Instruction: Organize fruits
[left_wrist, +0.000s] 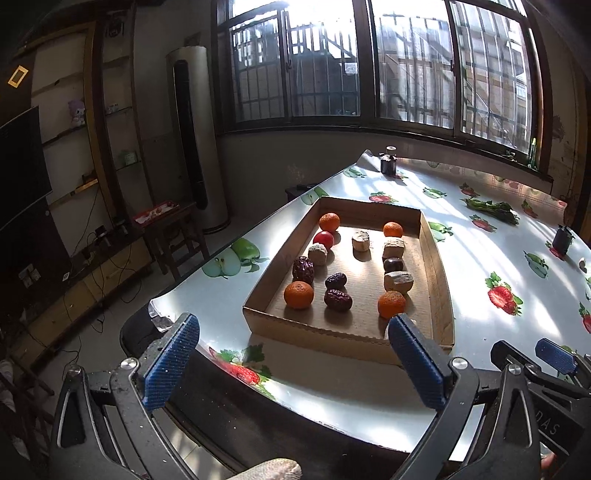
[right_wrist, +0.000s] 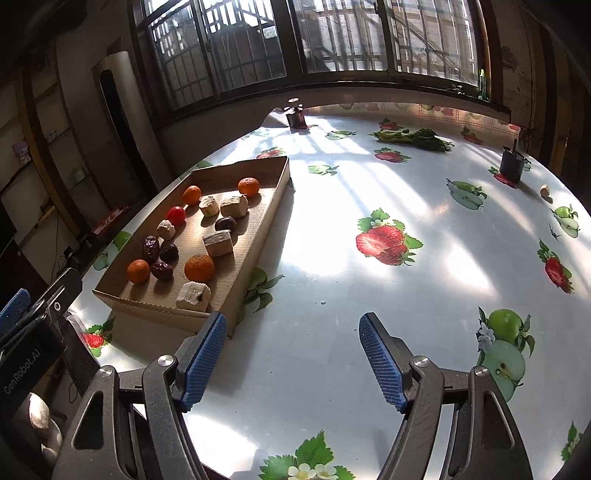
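Both jaws stand apart with nothing between them: the left gripper (left_wrist: 291, 354) is spread wide above the near table edge, its blue pads (left_wrist: 168, 362) framing the near end of the cardboard tray (left_wrist: 325, 334), and the right gripper (right_wrist: 293, 360) gapes over bare tablecloth (right_wrist: 332, 240) just right of the tray's near corner. No fruit is held. The fruits all lie inside the tray, which sits on the left part of the table (the cloth is printed with strawberries and apples, not to be confused with the real ones). Four tangerines sit near the tray's corners, the closest (left_wrist: 391, 304) just beyond the left gripper's right pad. A red tomato (left_wrist: 323, 239) lies by the far-left tangerine (left_wrist: 329, 222). Dark wrinkled dates (left_wrist: 338, 300) cluster at the near left, and pale chunks (left_wrist: 398, 281) run down the right side. A bundle of greens (right_wrist: 413, 138) lies well apart on the far cloth.
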